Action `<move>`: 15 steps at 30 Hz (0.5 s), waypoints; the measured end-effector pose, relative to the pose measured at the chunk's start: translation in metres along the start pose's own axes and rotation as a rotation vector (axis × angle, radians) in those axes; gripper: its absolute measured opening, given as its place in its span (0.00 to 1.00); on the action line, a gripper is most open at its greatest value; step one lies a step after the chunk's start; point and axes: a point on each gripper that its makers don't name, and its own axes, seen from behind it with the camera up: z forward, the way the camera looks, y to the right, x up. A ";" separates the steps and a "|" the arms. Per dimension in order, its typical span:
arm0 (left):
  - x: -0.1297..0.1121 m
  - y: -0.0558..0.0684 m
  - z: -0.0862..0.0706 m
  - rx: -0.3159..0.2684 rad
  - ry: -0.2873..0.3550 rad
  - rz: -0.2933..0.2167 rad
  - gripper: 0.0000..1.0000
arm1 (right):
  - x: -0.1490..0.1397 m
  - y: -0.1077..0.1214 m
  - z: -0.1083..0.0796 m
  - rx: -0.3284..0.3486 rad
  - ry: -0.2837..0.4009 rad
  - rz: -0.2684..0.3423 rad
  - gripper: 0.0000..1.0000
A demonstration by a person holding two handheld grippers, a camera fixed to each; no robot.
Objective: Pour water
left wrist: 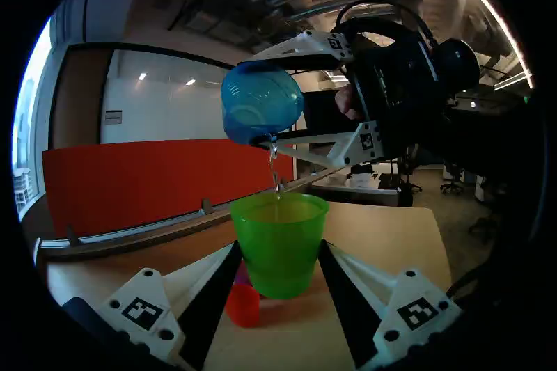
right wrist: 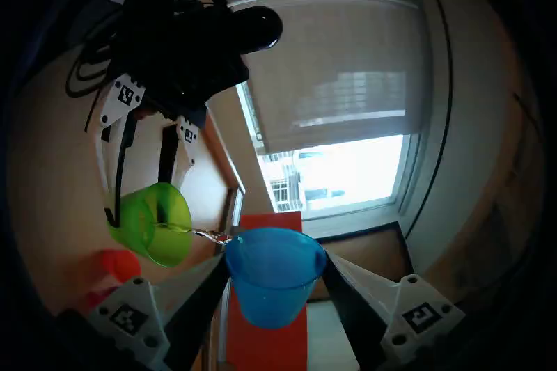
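Blue cup point(right wrist: 273, 277) was tipped, clamped in our right gripper point(right wrist: 275, 263), thin stream point(left wrist: 273, 166) dropping into the green cup point(left wrist: 280, 242) clamped in our left gripper point(left wrist: 278, 249) above the table point(left wrist: 390, 239). Risk we judged: stream landed close to the rim, so any drift would spill.

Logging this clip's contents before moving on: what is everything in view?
green cup: one, green, upright between the left gripper's fingers
blue cup: one, blue, tipped above the green cup
water: one thin stream, clear, falling from blue cup into green cup
red cup: one, red, on the table near the green cup
table: one, light wood
partition: one, red, behind the table
window: one, bright
left gripper: one, white, holding green cup
right gripper: one, white, holding blue cup
hand: one, on right gripper
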 end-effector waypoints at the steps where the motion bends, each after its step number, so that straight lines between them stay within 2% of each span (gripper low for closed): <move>1: 0.000 0.000 0.000 0.000 0.000 0.000 0.79 | 0.000 0.000 0.000 0.000 0.000 -0.003 0.91; 15: 0.002 0.000 0.000 0.001 0.004 0.001 0.79 | 0.001 0.003 0.001 -0.009 -0.003 -0.044 0.91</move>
